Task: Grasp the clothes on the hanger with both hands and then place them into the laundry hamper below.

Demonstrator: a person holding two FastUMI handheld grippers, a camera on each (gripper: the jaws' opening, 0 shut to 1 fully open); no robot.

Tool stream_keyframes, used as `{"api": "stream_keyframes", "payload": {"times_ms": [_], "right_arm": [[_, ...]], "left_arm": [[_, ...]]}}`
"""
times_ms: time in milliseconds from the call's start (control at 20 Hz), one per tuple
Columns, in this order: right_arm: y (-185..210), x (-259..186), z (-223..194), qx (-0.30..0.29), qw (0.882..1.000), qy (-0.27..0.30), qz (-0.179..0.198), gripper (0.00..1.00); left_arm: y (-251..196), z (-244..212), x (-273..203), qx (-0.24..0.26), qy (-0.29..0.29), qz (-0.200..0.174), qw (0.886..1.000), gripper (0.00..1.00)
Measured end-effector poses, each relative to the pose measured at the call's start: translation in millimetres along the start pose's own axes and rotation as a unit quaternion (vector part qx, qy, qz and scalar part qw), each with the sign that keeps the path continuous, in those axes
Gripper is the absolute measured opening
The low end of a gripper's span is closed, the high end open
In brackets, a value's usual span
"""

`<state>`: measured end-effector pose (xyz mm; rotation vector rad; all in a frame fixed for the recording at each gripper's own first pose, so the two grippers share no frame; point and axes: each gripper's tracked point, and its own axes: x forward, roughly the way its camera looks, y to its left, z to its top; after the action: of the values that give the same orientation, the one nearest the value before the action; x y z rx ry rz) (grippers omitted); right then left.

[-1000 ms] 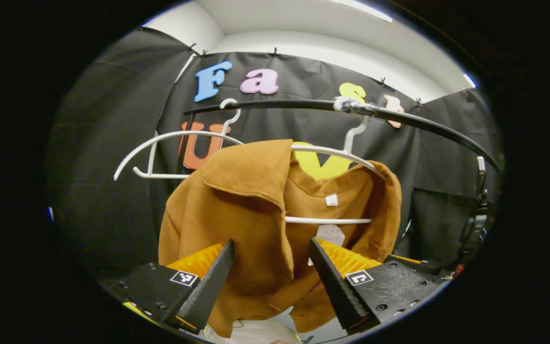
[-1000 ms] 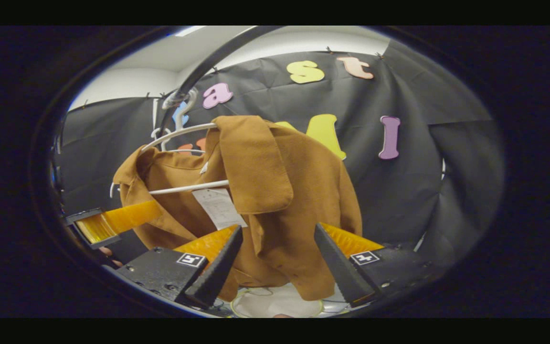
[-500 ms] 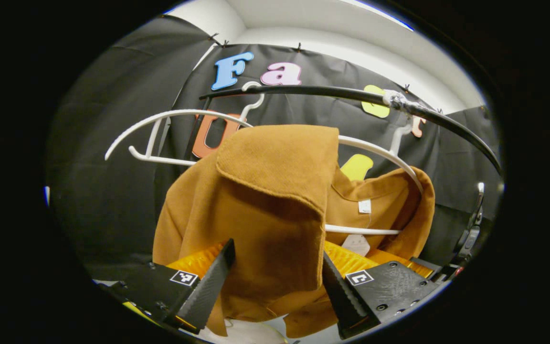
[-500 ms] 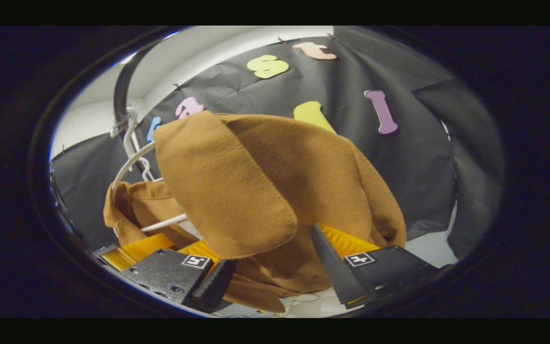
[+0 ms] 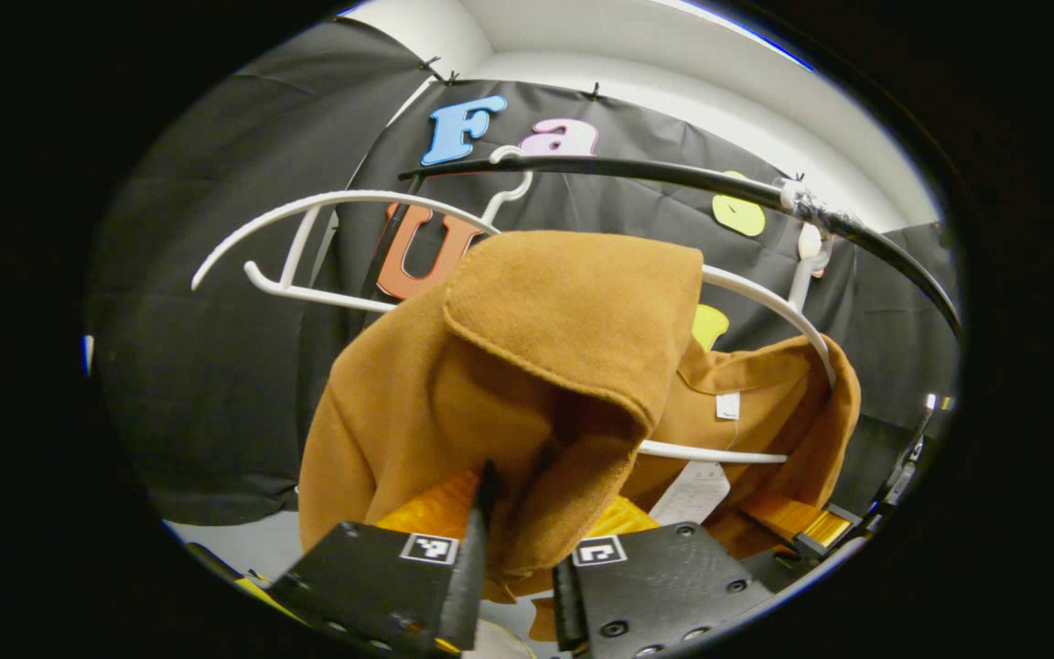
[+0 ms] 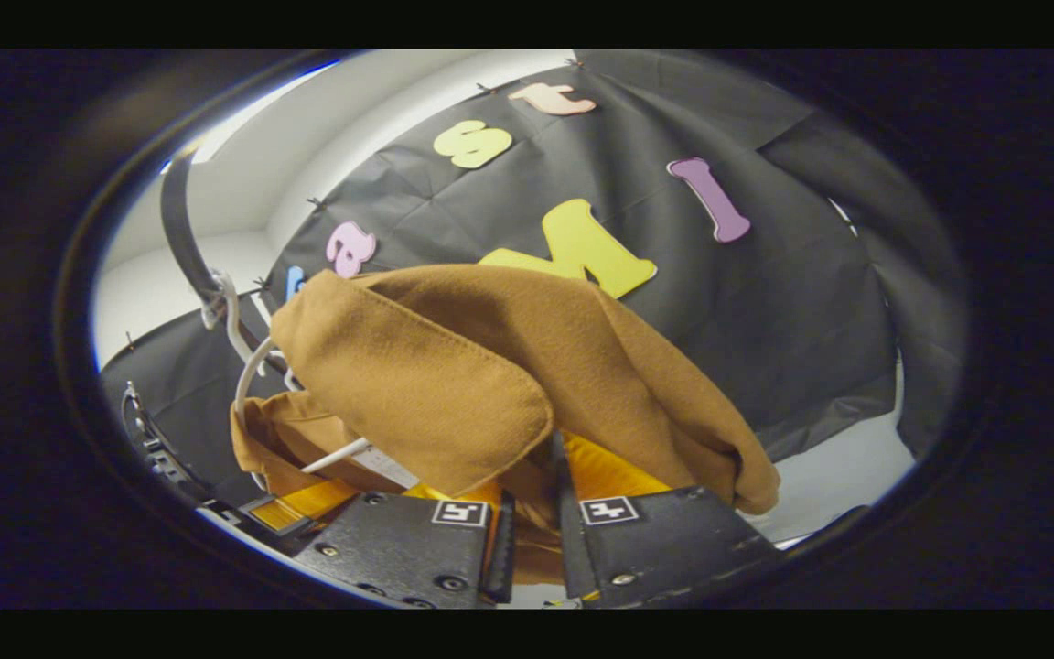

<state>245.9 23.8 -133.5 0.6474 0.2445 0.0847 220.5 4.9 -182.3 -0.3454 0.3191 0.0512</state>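
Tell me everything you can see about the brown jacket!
The brown jacket looks like thick, felt-like cloth with a wide flat collar and white tags inside the neck. It hangs draped on a white hanger, which hooks over a black rail. The left gripper and the right gripper have each closed their fingers on a fold of its lower cloth, bunching it.

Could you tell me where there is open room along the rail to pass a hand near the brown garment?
The empty white hanger leaves open gaps under the black rail, to the left of the brown garment in the left gripper view. It is crowded at the loaded hanger, where the left gripper and right gripper both pinch the cloth.
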Motion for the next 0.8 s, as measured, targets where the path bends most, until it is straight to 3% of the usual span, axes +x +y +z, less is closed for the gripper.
{"api": "stream_keyframes", "payload": {"times_ms": [100, 250, 350, 550, 650, 700, 800], "right_arm": [[-1.8, -6.1, 8.4, -0.004, 1.000, -0.012, 0.005, 0.20], [-7.1, -19.4, 18.0, -0.009, 1.000, -0.028, 0.003, 0.10], [-15.8, -29.2, 24.3, -0.009, 0.999, -0.035, -0.017, 0.10], [-10.6, -47.8, 48.3, -0.005, 0.997, -0.070, -0.013, 0.11], [-12.0, -53.4, 54.3, 0.000, 0.997, -0.081, -0.012, 0.11], [-12.2, -54.2, 59.0, 0.004, 0.996, -0.088, -0.008, 0.11], [-10.8, -53.6, 74.2, 0.026, 0.992, -0.120, 0.000, 0.10]], "left_arm": [[1.5, 3.5, -3.2, -0.003, -0.008, -0.003, 1.000, 0.16], [1.7, 2.8, -11.9, -0.005, -0.009, -0.014, 1.000, 0.16], [2.0, 5.8, -23.0, -0.002, -0.015, -0.018, 1.000, 0.16], [3.3, 23.4, -45.3, 0.012, -0.037, -0.020, 0.999, 0.01], [7.1, 26.9, -49.5, 0.014, -0.038, -0.023, 0.999, 0.01], [7.9, 32.0, -53.0, 0.014, -0.042, -0.024, 0.999, 0.07], [9.1, 39.8, -61.7, 0.012, -0.052, -0.020, 0.998, 0.01]]}}
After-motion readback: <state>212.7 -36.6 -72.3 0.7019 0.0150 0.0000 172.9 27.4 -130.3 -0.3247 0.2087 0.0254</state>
